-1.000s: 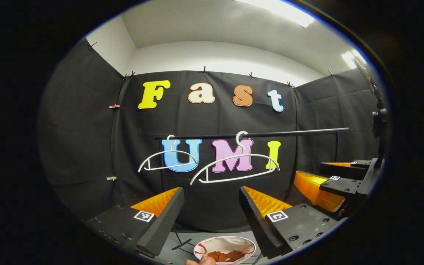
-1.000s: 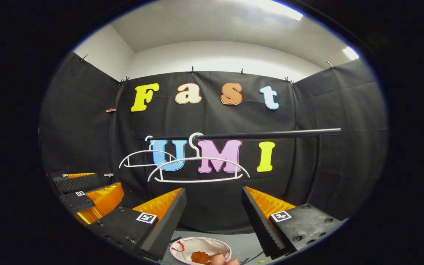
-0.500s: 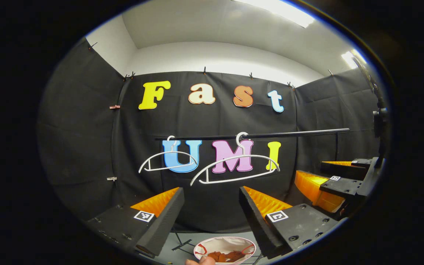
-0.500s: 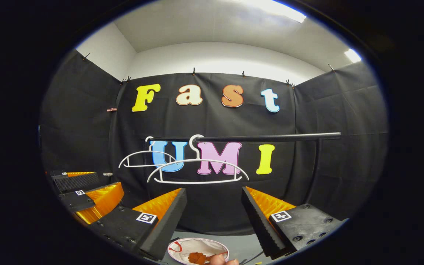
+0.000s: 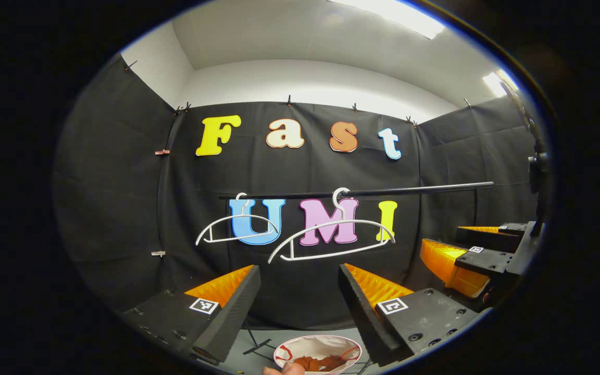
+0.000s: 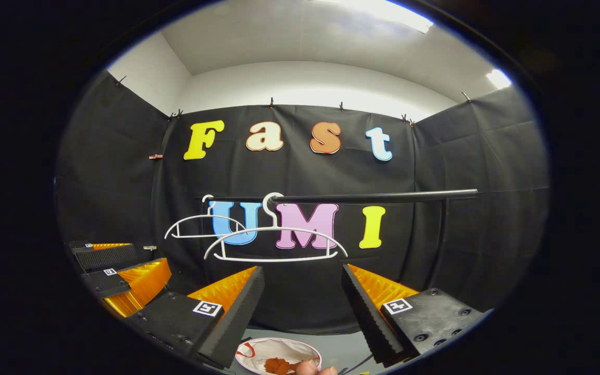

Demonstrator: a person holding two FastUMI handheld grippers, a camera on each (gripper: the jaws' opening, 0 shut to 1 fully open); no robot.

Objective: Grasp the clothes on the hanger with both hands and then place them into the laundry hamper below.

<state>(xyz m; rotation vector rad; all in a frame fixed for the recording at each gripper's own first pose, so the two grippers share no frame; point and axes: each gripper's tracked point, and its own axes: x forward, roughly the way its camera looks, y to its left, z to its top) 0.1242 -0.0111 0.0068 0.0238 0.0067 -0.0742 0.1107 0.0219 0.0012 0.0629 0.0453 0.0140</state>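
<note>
Left gripper view, two bare hangers (image 5: 331,240) on rail (image 5: 414,188), hamper (image 5: 318,353) below

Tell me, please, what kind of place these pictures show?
Probably a small recording booth arranged as a laundry corner. Black cloth walls enclose it, a dark rail carries two bare white hangers, and a hamper with rust-coloured clothes stands below.

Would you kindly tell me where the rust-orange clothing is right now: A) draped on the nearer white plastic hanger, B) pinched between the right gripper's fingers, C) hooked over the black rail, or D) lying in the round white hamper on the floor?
D: the rust-orange clothing lies inside the round white hamper; both white plastic hangers hang bare.
</note>
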